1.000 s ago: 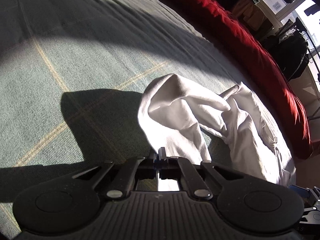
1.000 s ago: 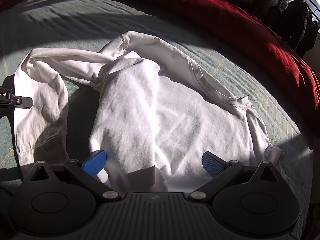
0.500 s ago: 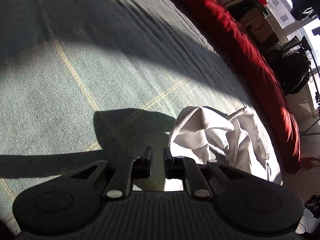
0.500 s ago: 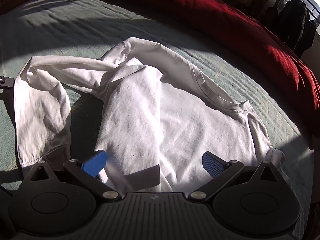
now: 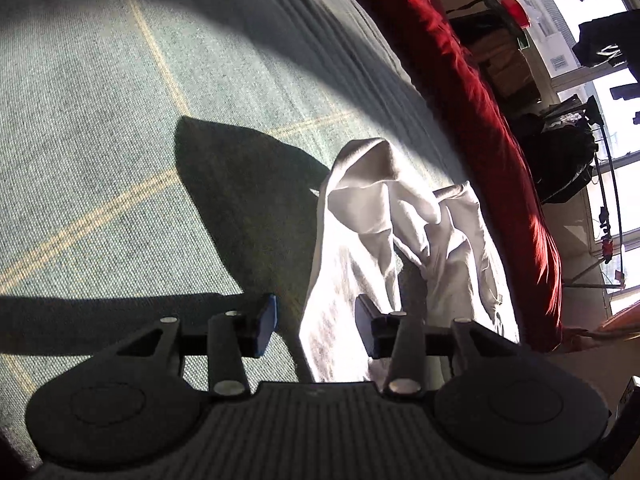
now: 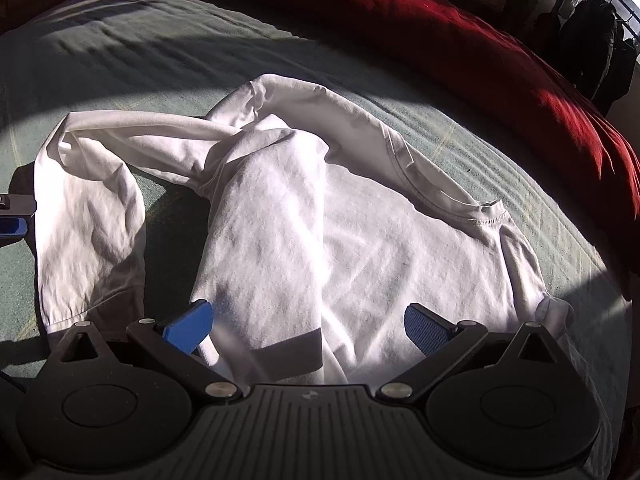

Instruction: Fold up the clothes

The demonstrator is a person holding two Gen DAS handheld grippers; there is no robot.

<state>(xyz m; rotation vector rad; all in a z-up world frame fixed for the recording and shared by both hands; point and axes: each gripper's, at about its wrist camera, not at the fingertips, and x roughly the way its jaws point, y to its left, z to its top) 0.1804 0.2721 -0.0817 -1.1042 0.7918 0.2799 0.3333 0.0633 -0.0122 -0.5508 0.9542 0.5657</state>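
white long-sleeve shirt [image 6: 360, 240] rumpled on green bedspread [image 5: 100, 160] | left gripper [image 5: 316, 324] jaws opening, cloth edge between, unpinched | right gripper [image 6: 308, 322] wide, empty | light, limp cotton; likely best pinched at hem or cuff

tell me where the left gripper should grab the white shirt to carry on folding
Probably the hem of the loose flap on the white shirt, the strip lying apart toward the left gripper. Come in low from that outer side: the edge there is free and thin on the green bedspread. The left jaws are opening, cloth showing between them but not pinched.
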